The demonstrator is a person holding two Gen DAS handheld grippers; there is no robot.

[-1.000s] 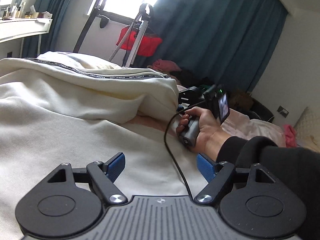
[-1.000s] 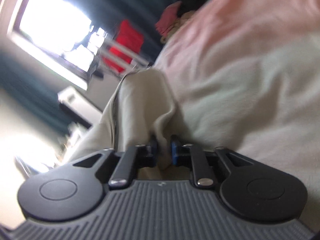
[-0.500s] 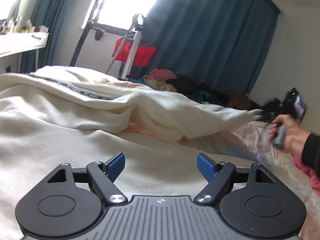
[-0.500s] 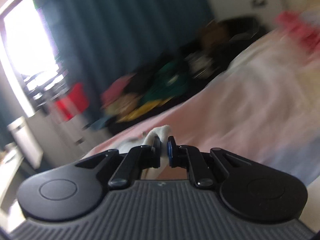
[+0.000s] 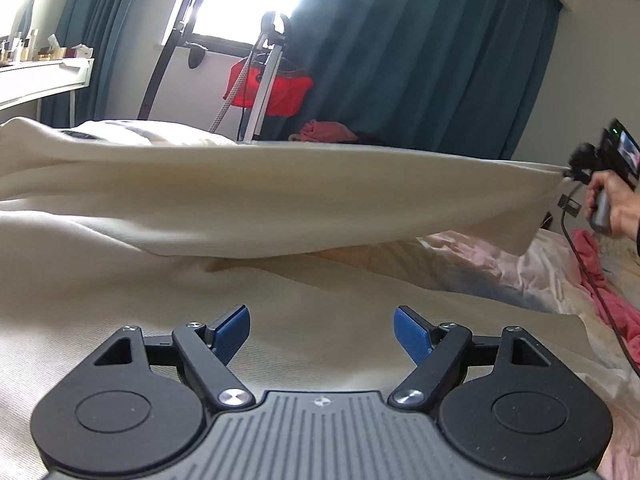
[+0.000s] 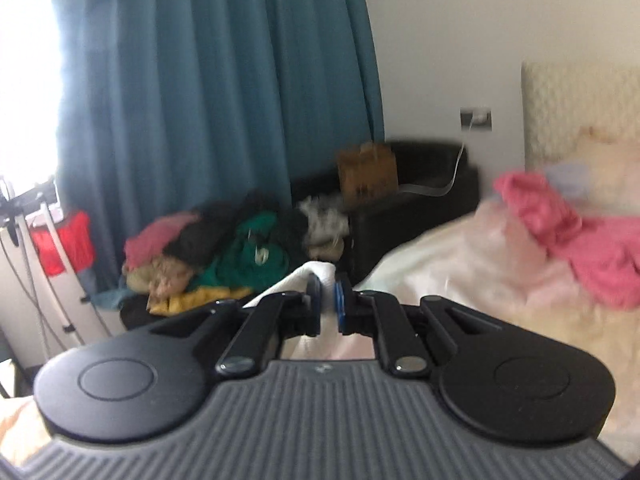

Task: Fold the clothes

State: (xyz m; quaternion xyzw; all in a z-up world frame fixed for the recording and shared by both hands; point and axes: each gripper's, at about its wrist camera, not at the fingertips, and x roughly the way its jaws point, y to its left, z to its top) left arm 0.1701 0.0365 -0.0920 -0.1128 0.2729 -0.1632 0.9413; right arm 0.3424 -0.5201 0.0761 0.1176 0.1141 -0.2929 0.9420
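My right tongs [image 6: 327, 294] are clamped on the cream garment's [image 5: 280, 192] edge, stretched across mid-frame. My left tongs [image 5: 322, 334] gape wide at lower centre, above cream cloth.

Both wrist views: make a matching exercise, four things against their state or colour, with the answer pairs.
Things:
1. left gripper
2. right gripper
3. cream garment
4. curtain

States:
A. teal, hanging beside the window
B. open, holding nothing
C. shut on a fold of cloth
D. one end lifted and stretched out above the bed

Pairs: 1-B, 2-C, 3-D, 4-A
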